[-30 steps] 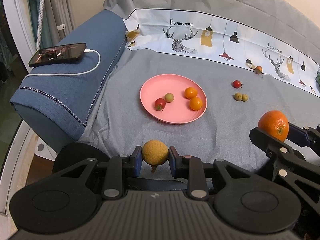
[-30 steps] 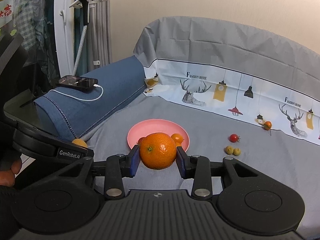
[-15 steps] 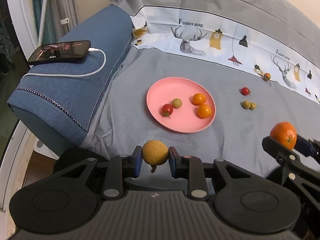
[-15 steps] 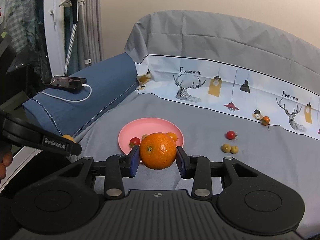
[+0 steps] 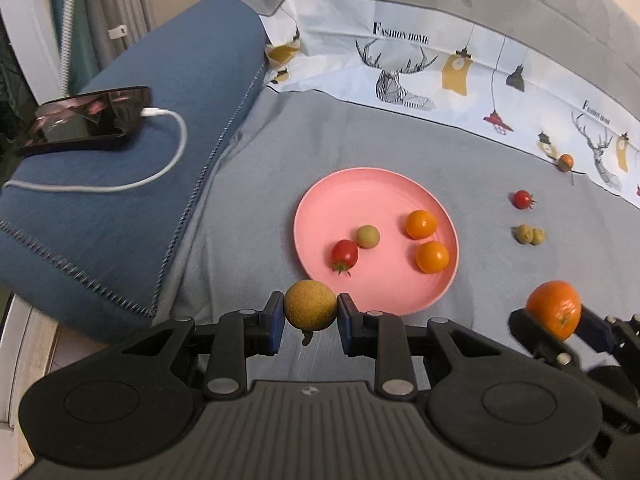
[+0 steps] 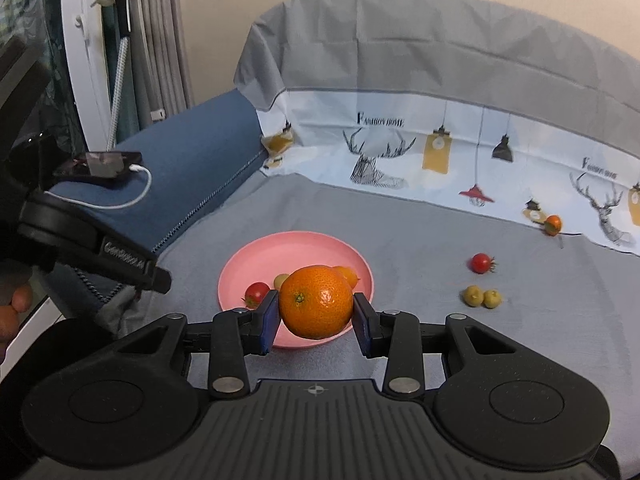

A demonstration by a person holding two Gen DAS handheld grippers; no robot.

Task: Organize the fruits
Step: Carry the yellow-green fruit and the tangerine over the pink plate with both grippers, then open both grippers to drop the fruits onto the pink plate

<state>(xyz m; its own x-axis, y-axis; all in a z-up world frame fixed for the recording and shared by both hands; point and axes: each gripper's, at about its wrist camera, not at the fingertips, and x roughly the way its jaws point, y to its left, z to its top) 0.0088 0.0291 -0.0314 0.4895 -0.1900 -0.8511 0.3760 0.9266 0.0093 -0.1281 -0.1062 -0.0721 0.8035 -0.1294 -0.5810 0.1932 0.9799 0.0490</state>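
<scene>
My left gripper [image 5: 311,318] is shut on a rough yellow-brown round fruit [image 5: 310,304], held just in front of the near rim of the pink plate [image 5: 352,200]. The plate holds a red cherry tomato [image 5: 343,255], a pale green fruit [image 5: 367,236] and two small orange fruits [image 5: 421,224]. My right gripper [image 6: 316,320] is shut on a large orange [image 6: 316,301], held above the near edge of the plate [image 6: 280,248]; the orange also shows in the left wrist view [image 5: 554,309].
Loose on the grey cloth right of the plate lie a red tomato [image 5: 522,199], two small green fruits [image 5: 529,234] and a small orange fruit [image 5: 565,162]. A phone [image 5: 86,118] with a white cable lies on the blue cushion at left.
Both grippers have moved forward toward the plate with their fruits still held; the plate and loose fruits look larger and nearer.
</scene>
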